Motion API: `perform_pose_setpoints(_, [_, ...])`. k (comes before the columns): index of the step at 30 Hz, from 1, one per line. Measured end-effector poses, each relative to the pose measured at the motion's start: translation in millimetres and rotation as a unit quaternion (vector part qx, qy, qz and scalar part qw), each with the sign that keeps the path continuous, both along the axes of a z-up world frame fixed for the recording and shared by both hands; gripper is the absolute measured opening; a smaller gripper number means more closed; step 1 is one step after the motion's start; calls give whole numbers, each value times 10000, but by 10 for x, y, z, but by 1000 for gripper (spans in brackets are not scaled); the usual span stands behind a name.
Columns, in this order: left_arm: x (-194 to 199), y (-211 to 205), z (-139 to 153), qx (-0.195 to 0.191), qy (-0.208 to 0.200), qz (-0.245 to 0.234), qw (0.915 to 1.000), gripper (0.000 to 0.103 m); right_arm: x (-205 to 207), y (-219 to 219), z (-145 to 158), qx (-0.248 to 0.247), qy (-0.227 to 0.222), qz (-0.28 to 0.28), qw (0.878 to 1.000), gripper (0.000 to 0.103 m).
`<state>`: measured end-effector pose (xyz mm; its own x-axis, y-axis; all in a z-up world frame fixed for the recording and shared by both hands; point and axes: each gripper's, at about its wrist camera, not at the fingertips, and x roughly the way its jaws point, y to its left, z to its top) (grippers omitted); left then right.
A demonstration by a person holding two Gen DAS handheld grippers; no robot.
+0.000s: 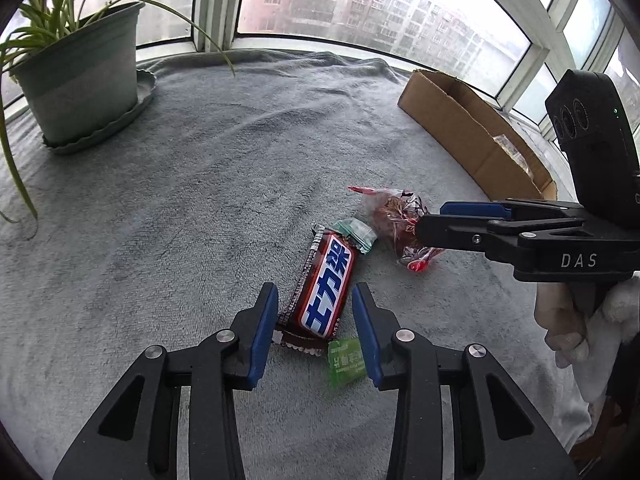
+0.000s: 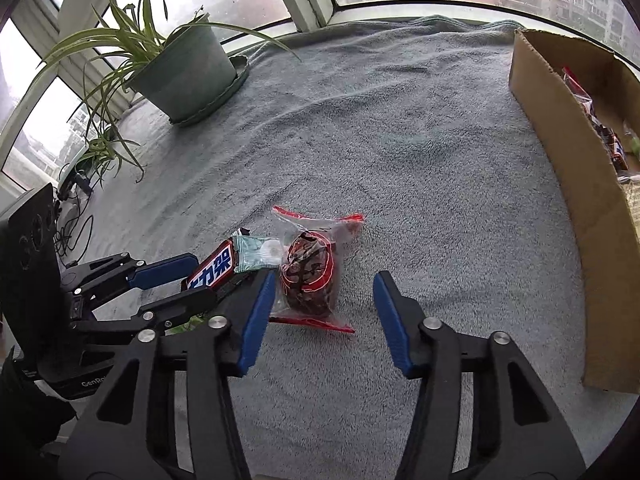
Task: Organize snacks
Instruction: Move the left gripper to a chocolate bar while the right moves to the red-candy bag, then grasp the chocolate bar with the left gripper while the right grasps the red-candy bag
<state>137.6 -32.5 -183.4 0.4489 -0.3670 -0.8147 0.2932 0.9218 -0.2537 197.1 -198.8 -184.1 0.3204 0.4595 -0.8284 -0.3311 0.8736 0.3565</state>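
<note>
Both views ride on hand-held grippers and look steeply down along their own fingers onto the grey blanket [image 1: 200, 184].

The left wrist view sits close over the chocolate bar [image 1: 326, 290]. The potted plant [image 1: 80, 80] is far left of the bar, the cardboard box [image 1: 468, 128] far right, and the right gripper [image 1: 428, 226] comes in from the right.

The right wrist view hangs close above the clear snack bag [image 2: 310, 276], just right of the bar [image 2: 214, 266], with the left gripper [image 2: 200, 276] at its left edge. The box [image 2: 560, 128] shows its contents, apparently more wrapped snacks.

Both share bar, bag, blanket, plant, box and windows.
</note>
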Motion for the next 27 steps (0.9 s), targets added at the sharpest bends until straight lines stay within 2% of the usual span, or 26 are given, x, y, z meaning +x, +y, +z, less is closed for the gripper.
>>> perform_pose_setpoints(12, [83, -64, -67, 114, 16, -74, 9999, 36, 108, 83, -94, 35, 231, 59, 9997, 46])
perform_pose_setpoints(13, [87, -65, -67, 117, 7, -70, 9999, 35, 111, 90, -96, 26, 218, 73, 9997, 46])
perform_pose_setpoints(15, [95, -72, -69, 128, -12, -63, 9999, 30, 121, 113, -101, -4, 202, 107, 9997, 36])
perform_pose_setpoints(16, [103, -74, -72, 133, -17, -51, 9999, 28, 122, 122, -103, 1, 204, 121, 9997, 35])
perform_pose_setpoints(27, [86, -40, -29, 74, -74, 160, 9998, 27, 13, 87, 22, -53, -106, 83, 9999, 34])
